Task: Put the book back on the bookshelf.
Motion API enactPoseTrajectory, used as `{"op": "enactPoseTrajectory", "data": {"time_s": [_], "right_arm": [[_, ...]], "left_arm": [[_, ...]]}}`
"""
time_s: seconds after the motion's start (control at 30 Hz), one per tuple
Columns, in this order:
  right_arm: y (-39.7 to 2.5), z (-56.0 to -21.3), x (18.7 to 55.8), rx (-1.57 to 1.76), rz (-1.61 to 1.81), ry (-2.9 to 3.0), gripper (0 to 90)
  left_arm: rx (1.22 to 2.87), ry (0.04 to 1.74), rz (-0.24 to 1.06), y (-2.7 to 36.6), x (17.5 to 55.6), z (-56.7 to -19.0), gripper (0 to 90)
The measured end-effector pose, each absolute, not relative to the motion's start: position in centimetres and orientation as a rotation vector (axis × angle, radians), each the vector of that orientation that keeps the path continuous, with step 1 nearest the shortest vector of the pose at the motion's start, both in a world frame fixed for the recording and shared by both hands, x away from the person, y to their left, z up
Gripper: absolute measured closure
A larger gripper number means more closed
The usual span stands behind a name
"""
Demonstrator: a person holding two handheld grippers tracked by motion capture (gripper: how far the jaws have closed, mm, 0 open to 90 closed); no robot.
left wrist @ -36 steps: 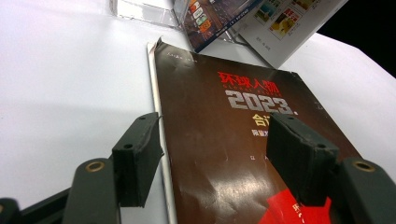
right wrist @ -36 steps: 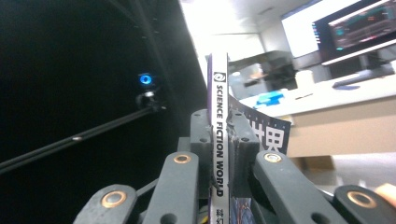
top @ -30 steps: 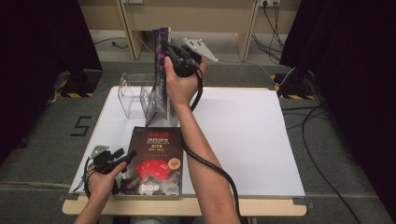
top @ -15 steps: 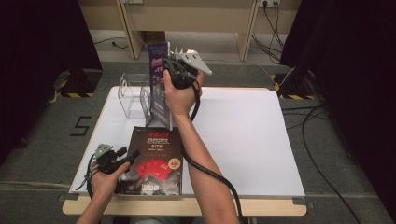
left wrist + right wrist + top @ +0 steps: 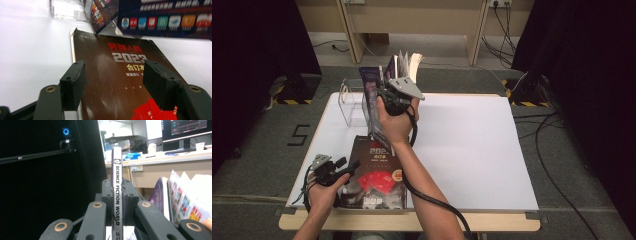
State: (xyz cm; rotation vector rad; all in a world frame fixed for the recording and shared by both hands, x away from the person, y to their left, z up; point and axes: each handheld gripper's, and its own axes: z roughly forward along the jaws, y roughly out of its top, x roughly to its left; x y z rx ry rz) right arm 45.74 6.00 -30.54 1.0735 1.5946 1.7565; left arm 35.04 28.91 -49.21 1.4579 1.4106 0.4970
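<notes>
The worktop (image 5: pixel 472 150) is plain white. The magazine lying flat (image 5: pixel 120 82) has a dark brown cover with red and silver-grey lettering, yellow characters and red cards below. The held magazine (image 5: pixel 116 195) shows a white spine with black lettering and a purple cover. Both grippers' fingers (image 5: pixel 73 85) are black.

A glossy paper cover is seen on the brown magazine (image 5: pixel 120 82); the stand (image 5: pixel 353 102) is clear plastic, the surface (image 5: pixel 472 150) matt white.

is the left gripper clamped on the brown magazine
No, the left gripper is open, its fingers spread apart above the brown magazine lying flat on the table.
</notes>
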Motion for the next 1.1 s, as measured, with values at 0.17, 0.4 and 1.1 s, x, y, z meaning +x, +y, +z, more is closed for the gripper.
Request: {"op": "enactPoseTrajectory", "data": {"time_s": [0.17, 0.4, 1.1], "right_arm": [[6.1, -31.7, 44.9, 1.055, 1.702, 1.65, 82.8], [4.8, -32.1, 44.1, 1.074, 1.674, 1.686, 82.5], [2.0, -34.3, 46.8, 1.327, 1.503, 2.101, 71.8]], "left_arm": [[1.458, 1.408, 0.499, 28.9, 35.0, -49.1, 34.5], [1.461, 1.401, 0.505, 28.8, 35.0, -49.0, 34.4], [1.452, 1.415, 0.499, 28.7, 35.2, -49.2, 34.6]]}}
